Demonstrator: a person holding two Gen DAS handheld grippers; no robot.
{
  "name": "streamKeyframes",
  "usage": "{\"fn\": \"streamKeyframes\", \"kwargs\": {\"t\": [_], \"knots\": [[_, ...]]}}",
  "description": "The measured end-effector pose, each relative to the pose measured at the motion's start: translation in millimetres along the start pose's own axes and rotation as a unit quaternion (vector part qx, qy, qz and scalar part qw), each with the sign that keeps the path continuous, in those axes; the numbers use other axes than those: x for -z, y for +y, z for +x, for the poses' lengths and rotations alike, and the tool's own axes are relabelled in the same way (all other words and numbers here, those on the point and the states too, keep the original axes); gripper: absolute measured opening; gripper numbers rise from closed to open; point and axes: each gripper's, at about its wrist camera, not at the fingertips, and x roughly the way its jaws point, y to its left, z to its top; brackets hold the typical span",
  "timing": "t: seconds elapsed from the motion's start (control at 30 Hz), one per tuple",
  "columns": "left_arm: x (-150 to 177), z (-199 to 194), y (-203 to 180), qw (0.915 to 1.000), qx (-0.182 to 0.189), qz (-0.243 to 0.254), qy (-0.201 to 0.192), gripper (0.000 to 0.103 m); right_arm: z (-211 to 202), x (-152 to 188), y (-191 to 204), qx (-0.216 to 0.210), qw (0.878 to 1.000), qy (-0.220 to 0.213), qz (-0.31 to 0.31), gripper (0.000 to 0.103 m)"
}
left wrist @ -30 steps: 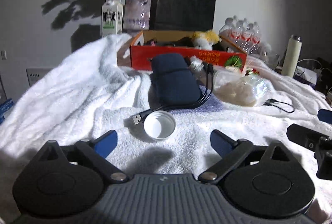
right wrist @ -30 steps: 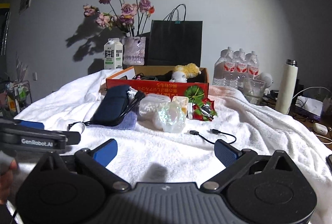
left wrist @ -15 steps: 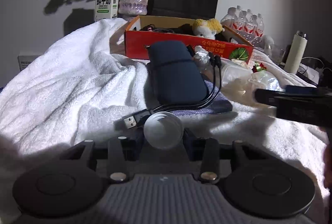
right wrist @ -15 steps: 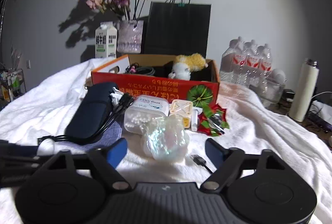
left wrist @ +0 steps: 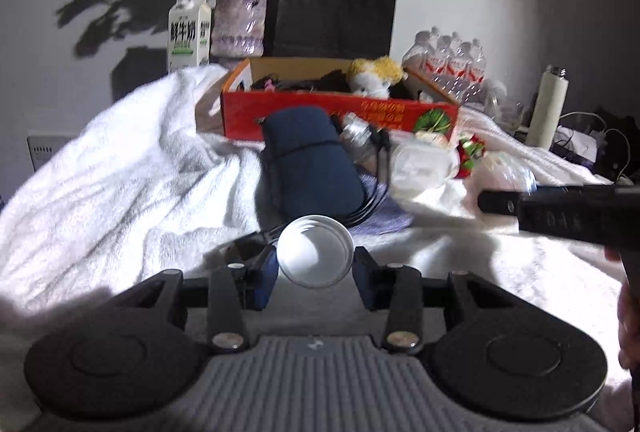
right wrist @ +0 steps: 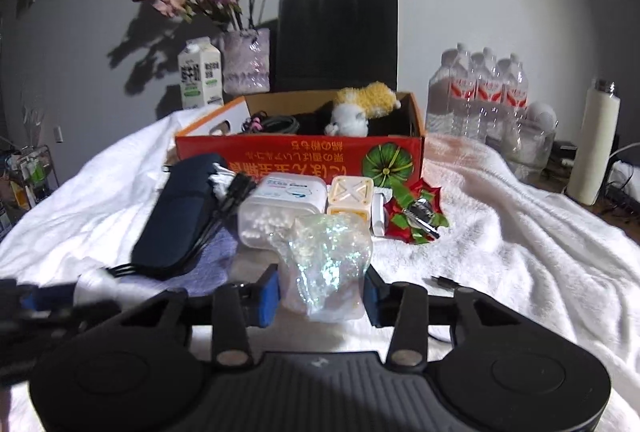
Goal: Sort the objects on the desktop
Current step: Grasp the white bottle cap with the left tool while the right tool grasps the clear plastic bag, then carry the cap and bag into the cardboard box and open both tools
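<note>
My left gripper (left wrist: 315,268) is shut on a round white lid (left wrist: 308,244), held just above the white towel (left wrist: 120,200). My right gripper (right wrist: 320,294) has its jaws closing around a crumpled iridescent plastic bag (right wrist: 326,252), and both blue pads touch its sides. In the left wrist view the right gripper (left wrist: 560,210) shows as a dark bar at the right edge. A red cardboard box (right wrist: 300,156) with a plush toy (right wrist: 360,108) and cables stands behind the clutter.
A navy pouch (right wrist: 180,212) with black cables lies to the left. Beside it are a clear tub of white beads (right wrist: 280,208), a cream cube (right wrist: 351,196) and a red bow (right wrist: 416,212). Water bottles (right wrist: 476,92), a white flask (right wrist: 592,148), a milk carton (right wrist: 200,72) and a black bag (right wrist: 336,36) line the back.
My left gripper closed on the white lid and raised it off the towel. The right gripper moved forward to the iridescent bag and its jaws came in against it.
</note>
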Motion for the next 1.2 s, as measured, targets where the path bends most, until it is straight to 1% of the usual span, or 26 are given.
{"fn": "streamKeyframes", "kwargs": {"t": [0.13,0.2,0.33,0.57,0.7,0.83,0.93,1.0,1.1,1.13,1.17,1.2], "knots": [[0,-18,-12,0.9996,0.004,0.018,-0.02,0.041,-33,11,6,-0.013,1.0,-0.014,-0.009,0.041],[1,-28,-17,0.9993,0.003,0.023,-0.029,0.041,-49,16,8,-0.008,0.999,-0.029,-0.017,0.041],[2,-48,-26,0.9985,0.004,0.023,-0.05,0.041,-72,22,7,-0.019,0.999,-0.045,-0.004,0.041],[-4,-67,-34,0.9957,0.005,0.03,-0.088,0.041,-92,22,11,-0.026,0.997,-0.069,-0.008,0.041],[-14,-62,-29,0.9955,0.005,0.031,-0.089,0.041,-88,15,9,-0.027,0.997,-0.07,-0.01,0.041],[-51,-53,-16,0.9944,0.026,0.033,-0.097,0.041,-79,-11,1,-0.038,0.996,-0.075,-0.01,0.041],[-90,-37,-5,0.9933,0.035,0.046,-0.1,0.041,-66,-45,-6,-0.056,0.995,-0.084,-0.018,0.041],[-120,-19,3,0.9942,0.047,0.043,-0.087,0.041,-51,-73,-12,-0.07,0.994,-0.085,-0.017,0.041],[-166,20,13,0.9957,0.068,0.03,-0.055,0.041,-19,-117,-18,-0.082,0.994,-0.074,-0.023,0.042],[-181,36,15,0.996,0.071,0.029,-0.046,0.041,-5,-132,-19,-0.089,0.993,-0.069,-0.023,0.042],[-194,52,15,0.9967,0.062,0.032,-0.041,0.041,10,-148,-22,-0.091,0.994,-0.064,-0.016,0.042],[-207,72,13,0.9966,0.057,0.051,-0.031,0.041,27,-164,-24,-0.096,0.994,-0.055,-0.011,0.042]]}}
